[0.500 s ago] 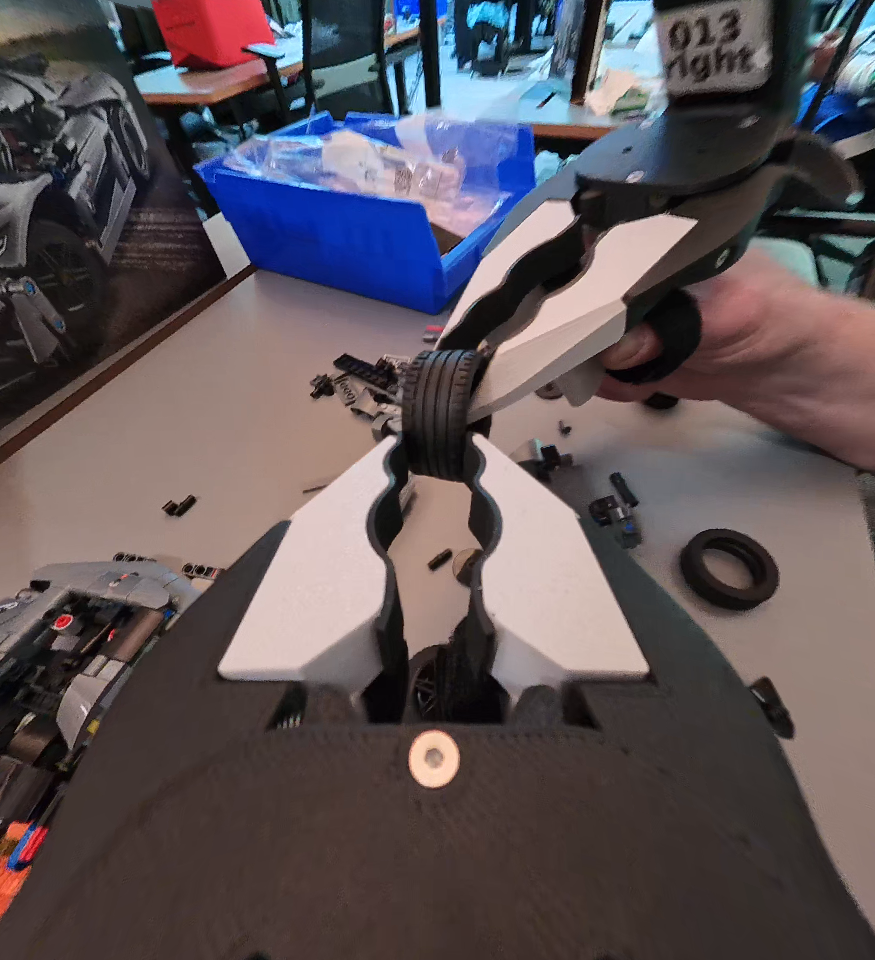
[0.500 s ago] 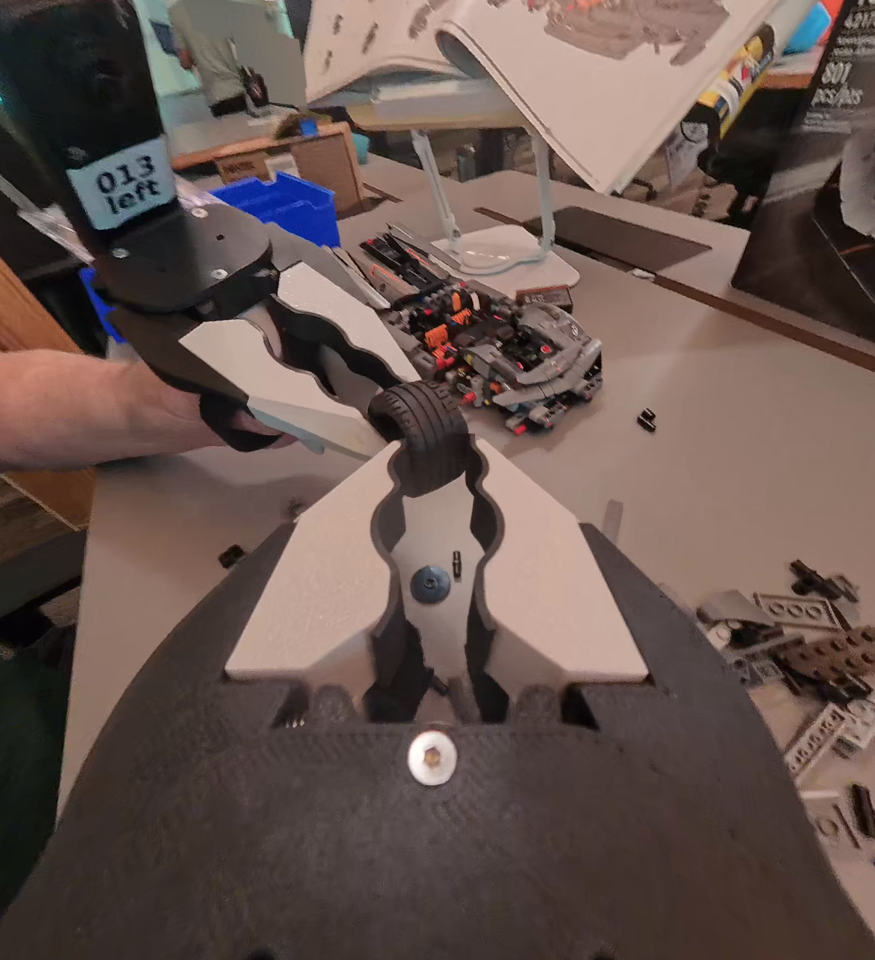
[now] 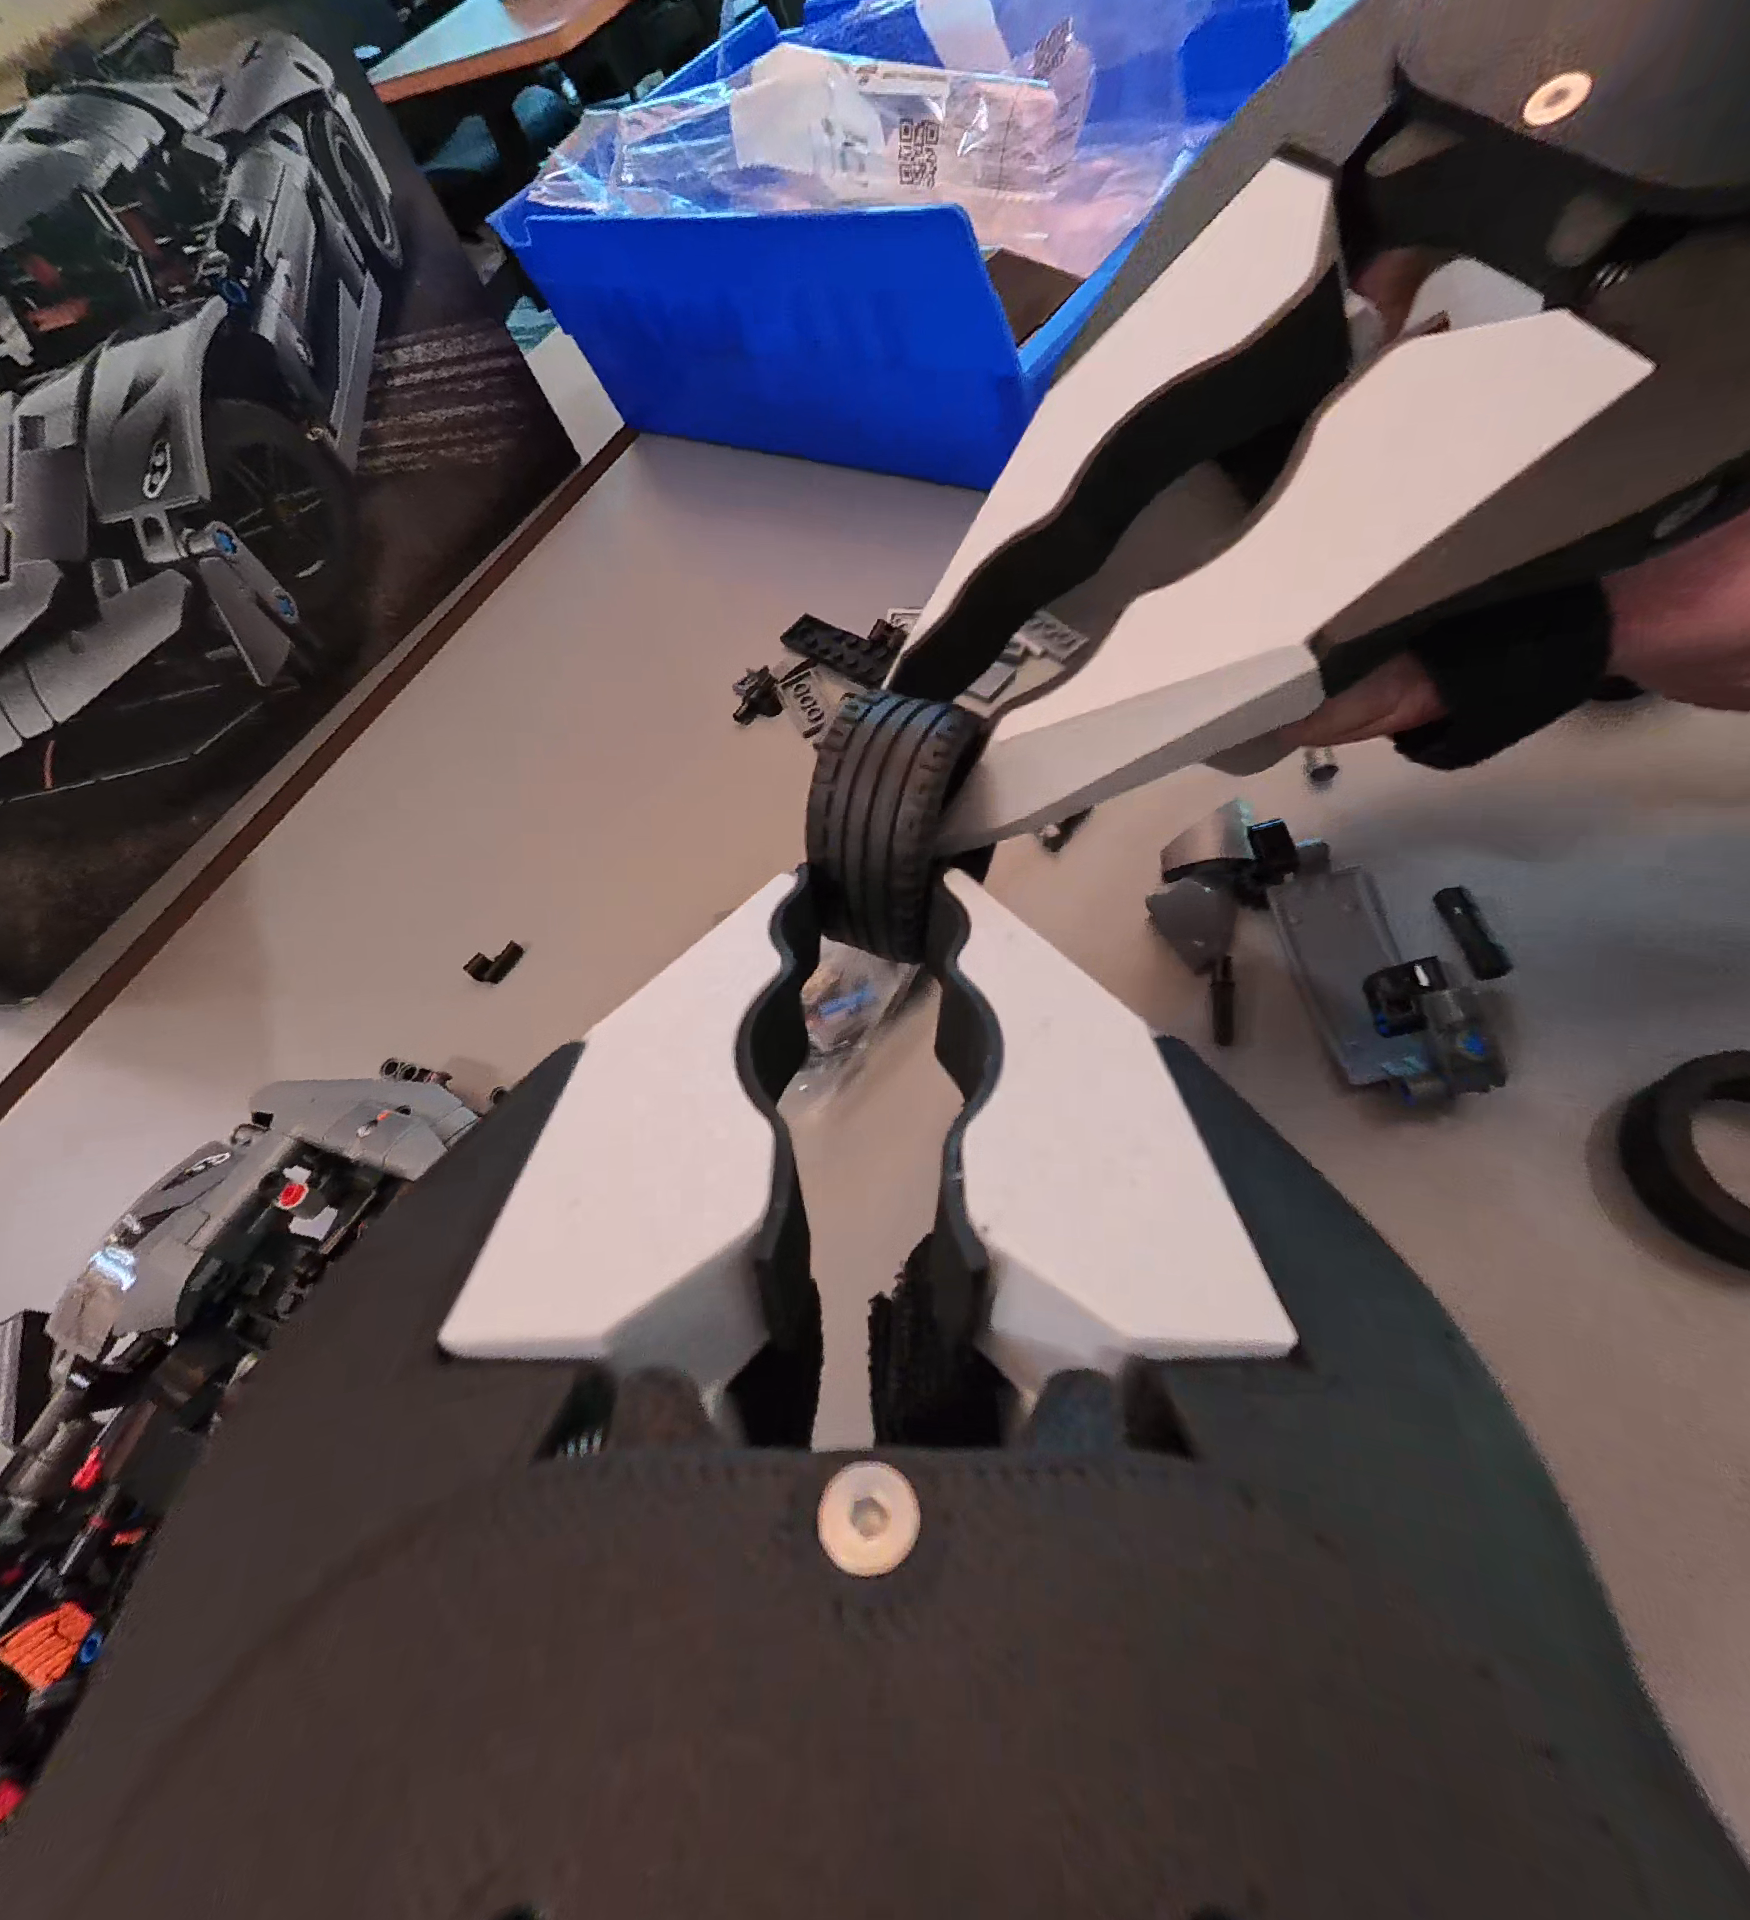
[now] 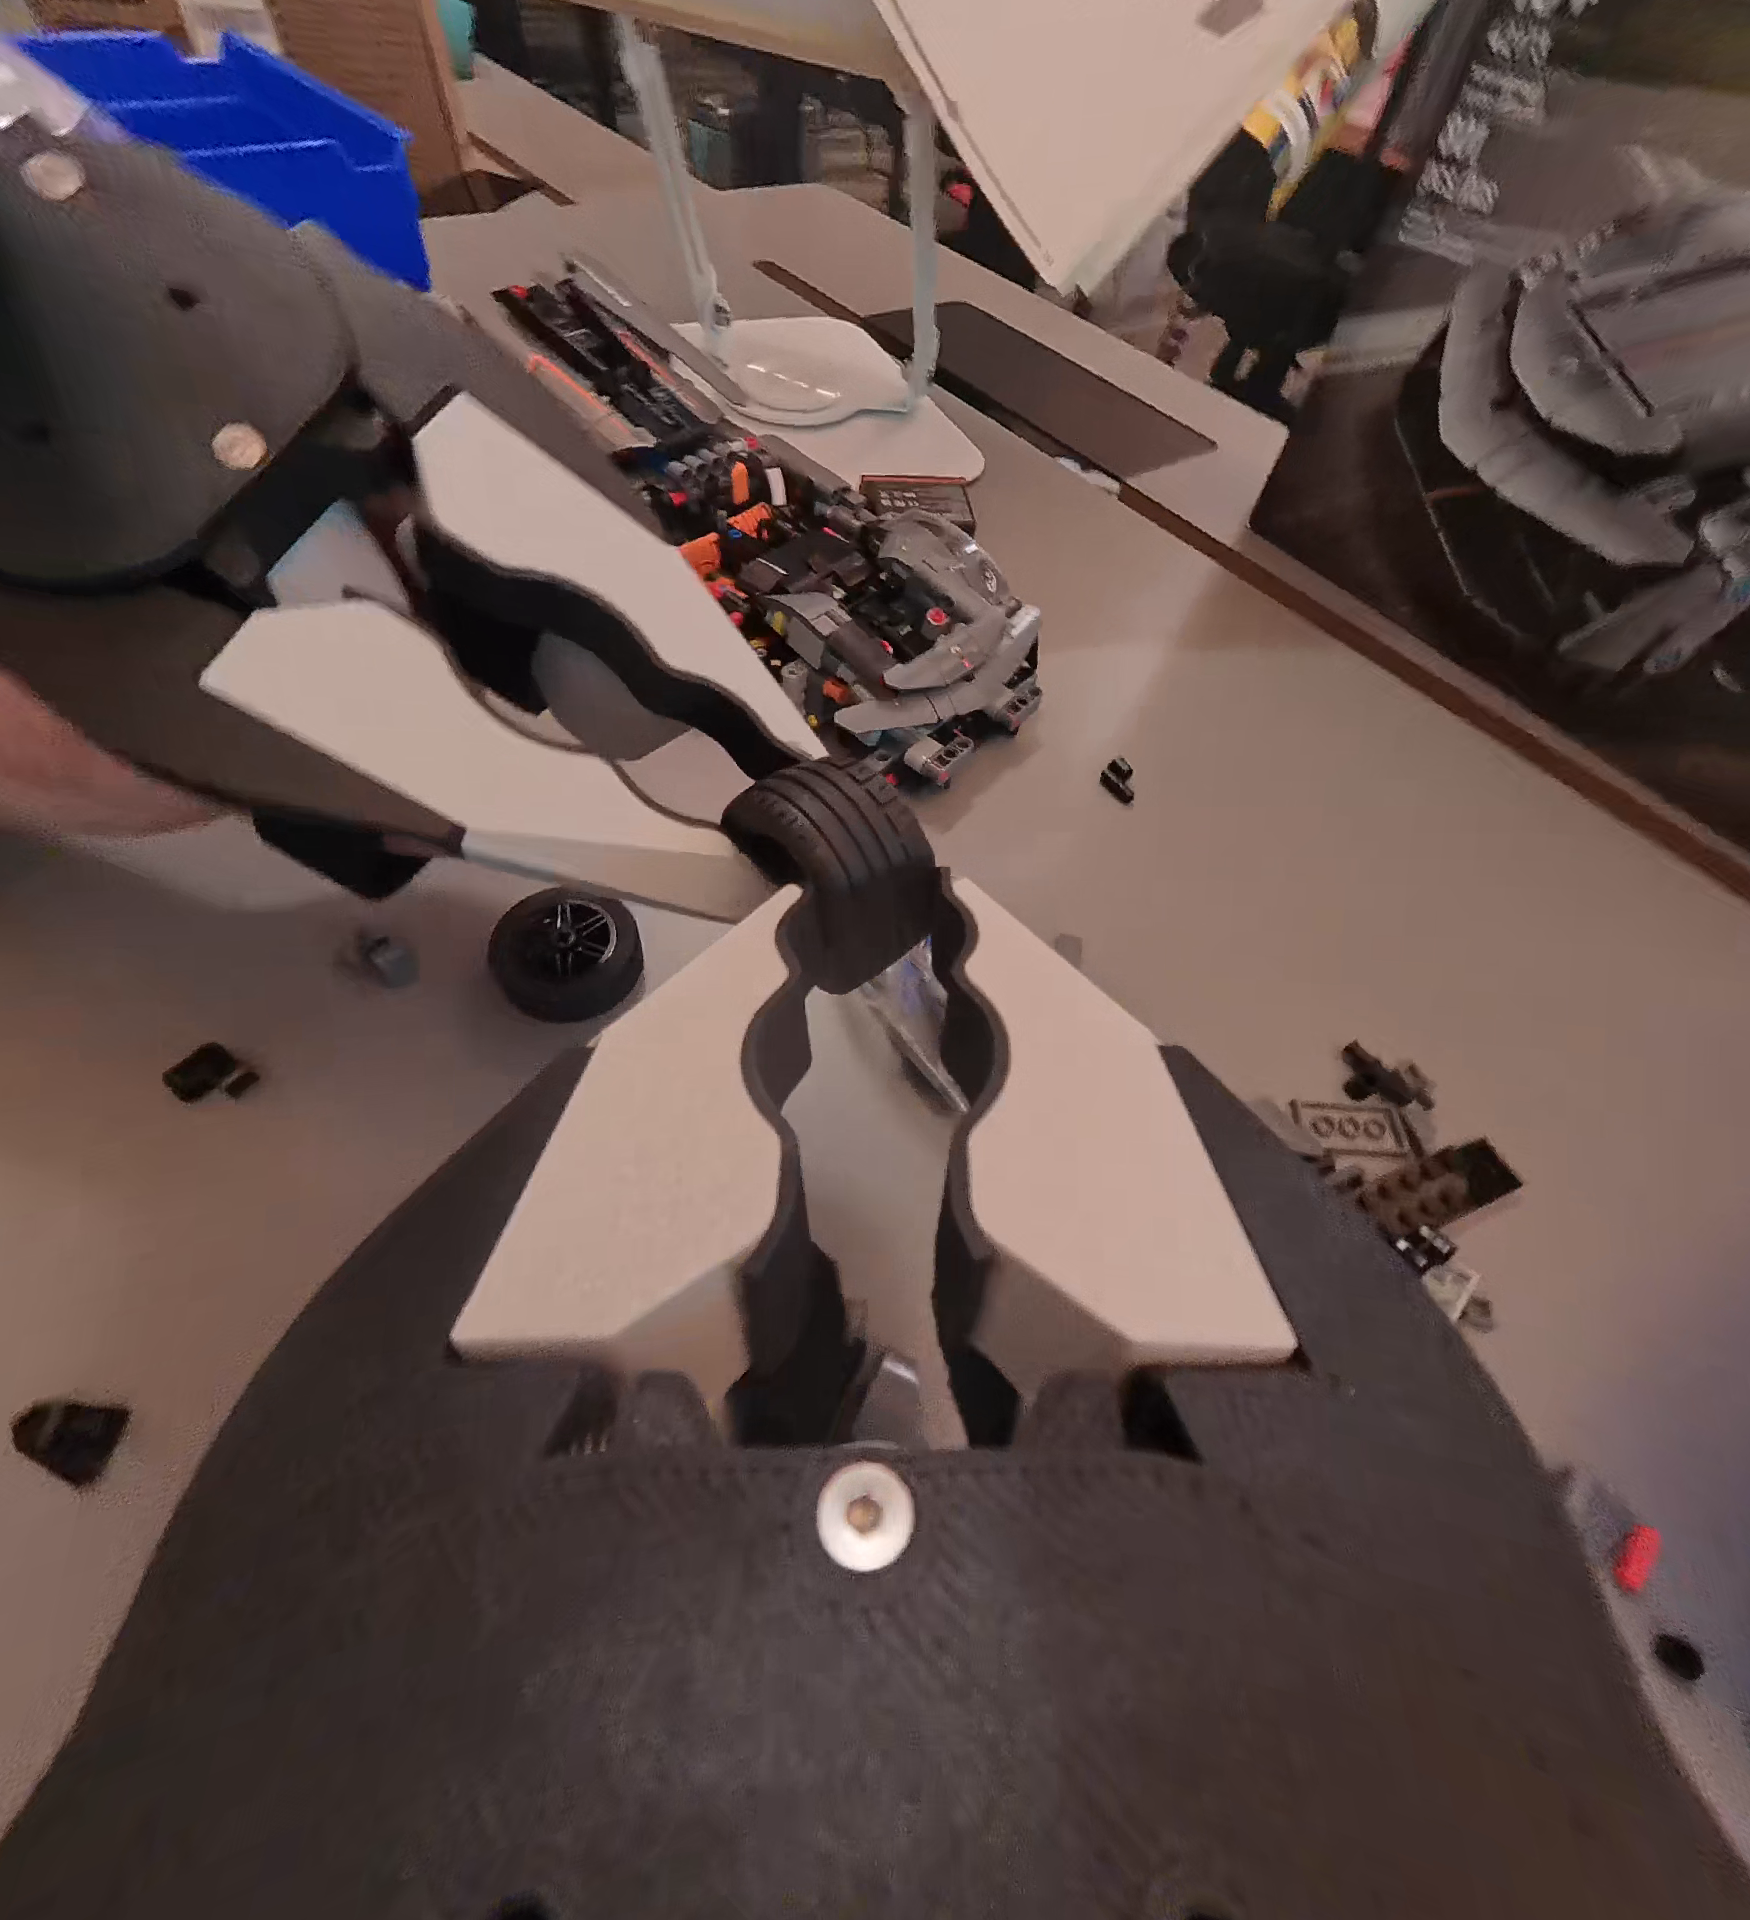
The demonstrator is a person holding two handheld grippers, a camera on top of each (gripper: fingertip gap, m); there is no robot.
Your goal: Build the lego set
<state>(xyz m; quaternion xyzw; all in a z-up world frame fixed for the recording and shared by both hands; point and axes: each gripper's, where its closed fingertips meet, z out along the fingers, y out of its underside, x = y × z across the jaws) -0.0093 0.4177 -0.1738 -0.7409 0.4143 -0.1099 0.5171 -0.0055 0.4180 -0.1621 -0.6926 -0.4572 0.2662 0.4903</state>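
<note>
Tyre point(image 3: 886, 821) is pinched above the counter point(image 3: 497, 790) by both claws: left claw point(image 3: 876, 902) and right claw point(image 4: 866, 902) each clamped on it. Grip should be kept square w/ tread, squeeze even, so tyre isn't twisted off the rim.

1. The tyre point(image 3: 886, 821) looks like matt black rubber with grooved tread.
2. The left gripper point(image 3: 876, 899) has a rough, grainy black plastic body and smooth matt white fingers point(image 3: 663, 1174).
3. The blue bin point(image 3: 777, 343) is glossy plastic, holding clear crinkled bags point(image 3: 746, 135).
4. The table point(image 3: 497, 790) is smooth and matt.
</note>
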